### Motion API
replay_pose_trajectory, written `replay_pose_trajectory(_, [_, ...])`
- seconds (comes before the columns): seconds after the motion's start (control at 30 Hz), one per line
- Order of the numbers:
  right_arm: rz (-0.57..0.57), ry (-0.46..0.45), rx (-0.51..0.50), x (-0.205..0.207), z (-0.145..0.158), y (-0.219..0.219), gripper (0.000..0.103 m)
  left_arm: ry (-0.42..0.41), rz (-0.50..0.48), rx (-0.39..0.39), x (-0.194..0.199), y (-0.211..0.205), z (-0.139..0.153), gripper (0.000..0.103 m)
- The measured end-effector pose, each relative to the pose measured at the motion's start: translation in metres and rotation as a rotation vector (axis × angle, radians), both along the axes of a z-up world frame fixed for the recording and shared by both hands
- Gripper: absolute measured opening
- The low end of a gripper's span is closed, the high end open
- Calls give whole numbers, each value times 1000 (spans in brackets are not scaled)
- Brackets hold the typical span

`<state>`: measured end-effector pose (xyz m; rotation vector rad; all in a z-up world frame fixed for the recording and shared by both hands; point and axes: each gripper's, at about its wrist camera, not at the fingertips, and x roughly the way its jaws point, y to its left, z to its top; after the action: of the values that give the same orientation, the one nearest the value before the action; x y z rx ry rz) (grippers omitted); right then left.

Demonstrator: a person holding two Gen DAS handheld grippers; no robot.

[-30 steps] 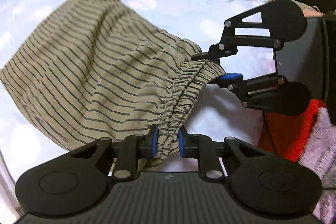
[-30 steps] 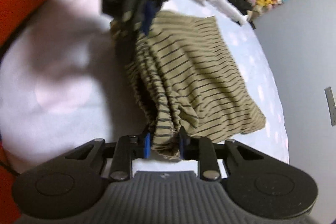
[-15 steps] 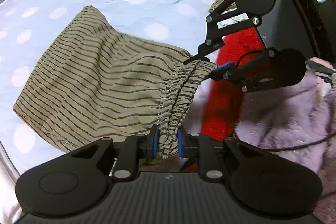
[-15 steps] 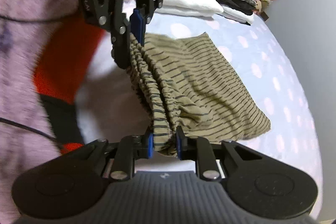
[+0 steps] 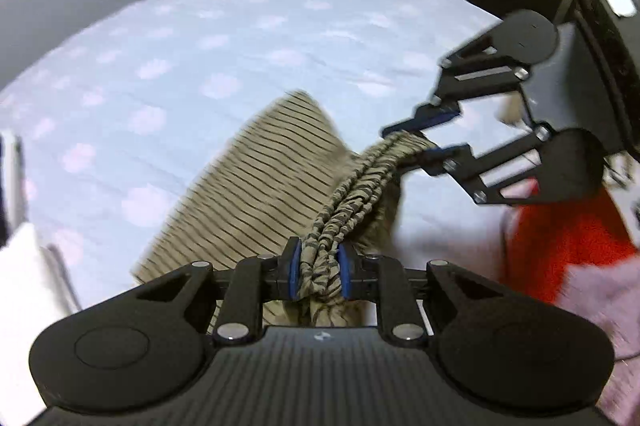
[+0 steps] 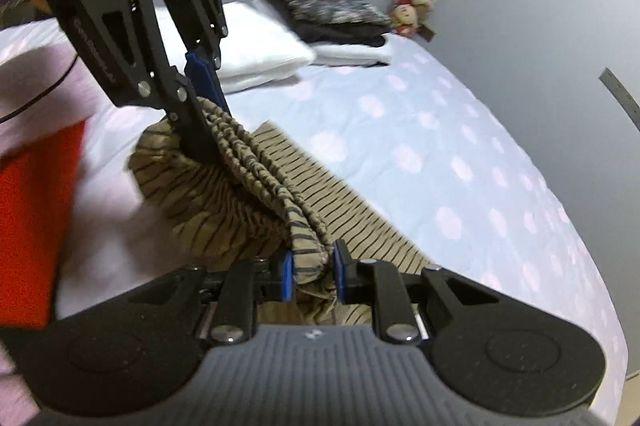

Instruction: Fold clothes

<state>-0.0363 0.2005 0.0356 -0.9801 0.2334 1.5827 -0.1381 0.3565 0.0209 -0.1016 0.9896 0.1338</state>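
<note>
Hanging between the two pairs of tongs, the striped garment (image 5: 256, 182) is pinched at its gathered elastic waistband (image 5: 356, 194), which runs as a bunched rope from one pair to the other. The left tongs (image 5: 318, 268) are clenched on one end of that waistband, the blue pads pressing the ruched cloth from both sides, with a fold of fabric spilling down behind them. The right tongs (image 6: 310, 276) grasp the other end in the same way; their jaws have just been closing a little, with the cloth squeezed between the pads.

In the left wrist view the right tongs (image 5: 424, 142) appear ahead and to the right, the band stretched diagonally up to them. In the right wrist view the left tongs (image 6: 196, 106) stand upper left, the band sloping down from them.

Below the band the rest of the garment drapes away over the bed (image 5: 180, 46), whose pale blue sheet carries white spots; whether the far hem touches the sheet I cannot tell.

Folded white laundry (image 6: 260, 46) and a dark patterned stack (image 6: 328, 6) lie at the far end of the bed, well apart from the garment. A red cloth (image 5: 568, 238) shows at the bed's near side.
</note>
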Motion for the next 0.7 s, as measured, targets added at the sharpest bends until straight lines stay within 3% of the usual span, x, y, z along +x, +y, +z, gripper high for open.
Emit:
replay_pose_trajectory(0.1, [-35, 11, 15, 15, -7, 38, 22, -12, 39, 2, 17, 25, -8, 23])
replay_pose_trajectory(0.4, [-139, 144, -39, 64, -64, 140, 22, -44, 216, -54, 41, 101, -74, 27])
replay_pose_trajectory(0.6, [-227, 250, -97, 87, -107, 180, 24, -147, 462, -162, 29, 145, -114, 48])
replay_pose_trajectory(0.7, [-280, 291, -84, 97, -117, 187, 31, -243, 592, -243, 7, 153, -119, 50])
